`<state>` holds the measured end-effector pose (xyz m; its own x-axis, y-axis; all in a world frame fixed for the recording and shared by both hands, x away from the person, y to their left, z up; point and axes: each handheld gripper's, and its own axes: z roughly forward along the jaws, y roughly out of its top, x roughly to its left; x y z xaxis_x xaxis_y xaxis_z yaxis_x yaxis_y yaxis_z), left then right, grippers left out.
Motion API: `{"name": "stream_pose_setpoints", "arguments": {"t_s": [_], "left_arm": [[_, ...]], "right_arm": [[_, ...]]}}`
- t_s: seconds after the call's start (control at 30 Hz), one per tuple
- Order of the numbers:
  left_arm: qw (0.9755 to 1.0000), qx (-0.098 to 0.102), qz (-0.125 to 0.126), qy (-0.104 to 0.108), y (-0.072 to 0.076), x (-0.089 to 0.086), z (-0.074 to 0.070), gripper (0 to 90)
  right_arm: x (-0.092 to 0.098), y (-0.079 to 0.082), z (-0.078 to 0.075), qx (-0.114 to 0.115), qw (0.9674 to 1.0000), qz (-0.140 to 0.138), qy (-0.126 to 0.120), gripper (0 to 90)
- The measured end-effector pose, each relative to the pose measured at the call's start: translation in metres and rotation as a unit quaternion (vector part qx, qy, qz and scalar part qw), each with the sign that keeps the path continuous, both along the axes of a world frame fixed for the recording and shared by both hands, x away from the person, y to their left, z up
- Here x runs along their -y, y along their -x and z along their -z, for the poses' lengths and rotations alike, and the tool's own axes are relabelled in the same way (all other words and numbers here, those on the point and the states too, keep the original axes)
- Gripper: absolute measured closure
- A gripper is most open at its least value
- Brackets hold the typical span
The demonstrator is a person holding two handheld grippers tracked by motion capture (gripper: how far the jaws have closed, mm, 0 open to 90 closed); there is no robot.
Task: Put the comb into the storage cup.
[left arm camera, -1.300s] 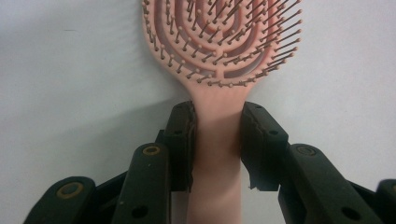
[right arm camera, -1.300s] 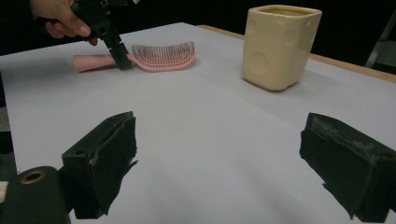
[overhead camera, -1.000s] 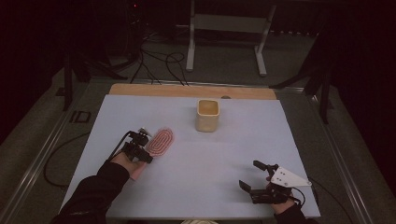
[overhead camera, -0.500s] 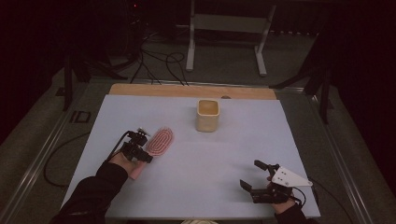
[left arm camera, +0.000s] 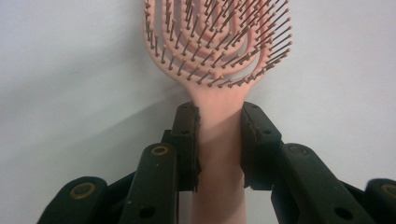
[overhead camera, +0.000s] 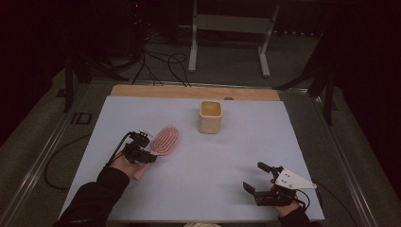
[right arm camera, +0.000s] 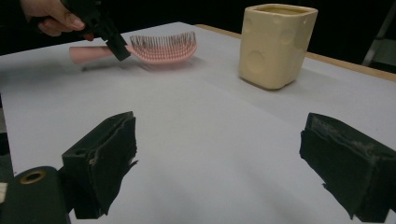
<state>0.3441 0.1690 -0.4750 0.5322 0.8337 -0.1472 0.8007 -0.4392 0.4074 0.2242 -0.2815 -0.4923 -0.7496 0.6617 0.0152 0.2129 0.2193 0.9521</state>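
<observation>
While the left gripper (left arm camera: 219, 140) clamps the pink plastic bristled hairbrush (overhead camera: 163, 141) by its handle, it should lift level. Cream ceramic cup (overhead camera: 210, 116) waits at two o'clock; the right gripper (overhead camera: 259, 182) rests spread wide.

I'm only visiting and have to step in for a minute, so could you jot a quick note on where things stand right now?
Left gripper: shut on the handle of the pink plastic hairbrush, bristles up; the brush is low over the pale blue table mat, and I cannot tell if it is lifted yet.
Right gripper: open, holding nothing, near the mat's front right corner.
Cream square ceramic cup: upright towards the back of the mat, apart from the brush.
Done: brush gripped.
Left: probably carry the brush to the cup and stand it inside.
</observation>
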Motion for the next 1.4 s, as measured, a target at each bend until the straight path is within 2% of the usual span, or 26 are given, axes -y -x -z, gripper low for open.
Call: {"name": "stream_pose_setpoints", "arguments": {"t_s": [0.03, 0.23, 0.4, 0.6, 0.67, 0.73, 0.97, 1.3, 1.4], "left_arm": [[0.9999, 0.010, -0.005, -0.002, 0.001, 0.000, -0.001, 71.2], [0.9989, 0.041, -0.003, 0.024, 0.007, -0.003, -0.013, 71.2], [0.9962, 0.070, -0.002, 0.052, 0.014, -0.004, -0.023, 71.2], [0.9927, 0.093, 0.011, 0.076, 0.022, 0.001, -0.029, 71.2], [0.9907, 0.108, 0.012, 0.082, 0.025, 0.003, -0.030, 71.2], [0.9889, 0.112, 0.020, 0.096, 0.026, 0.006, -0.031, 71.1], [0.9828, 0.133, 0.056, 0.116, 0.032, 0.024, -0.029, 71.2], [0.9706, 0.169, 0.095, 0.142, 0.035, 0.044, -0.021, 71.2], [0.9681, 0.175, 0.100, 0.149, 0.035, 0.048, -0.018, 71.2]], "right_arm": [[0.000, 0.000, 0.000, 0.000, 1.0000, 0.000, 0.000, 10.1], [0.000, 0.000, 0.000, 0.000, 1.0000, 0.000, 0.000, 10.1], [0.000, 0.000, 0.000, 0.000, 1.0000, 0.001, 0.000, 10.1], [-0.001, 0.000, 0.000, -0.003, 1.0000, 0.001, 0.000, 10.1], [-0.001, 0.000, 0.000, -0.003, 1.0000, 0.001, 0.000, 10.1], [-0.001, 0.000, 0.000, -0.003, 1.0000, 0.001, 0.000, 10.1], [-0.001, -0.001, 0.001, -0.004, 1.0000, -0.001, -0.001, 10.1], [-0.002, -0.001, 0.002, -0.008, 1.0000, 0.001, -0.001, 10.1], [-0.002, -0.001, 0.002, -0.009, 1.0000, 0.000, 0.000, 10.1]]}}
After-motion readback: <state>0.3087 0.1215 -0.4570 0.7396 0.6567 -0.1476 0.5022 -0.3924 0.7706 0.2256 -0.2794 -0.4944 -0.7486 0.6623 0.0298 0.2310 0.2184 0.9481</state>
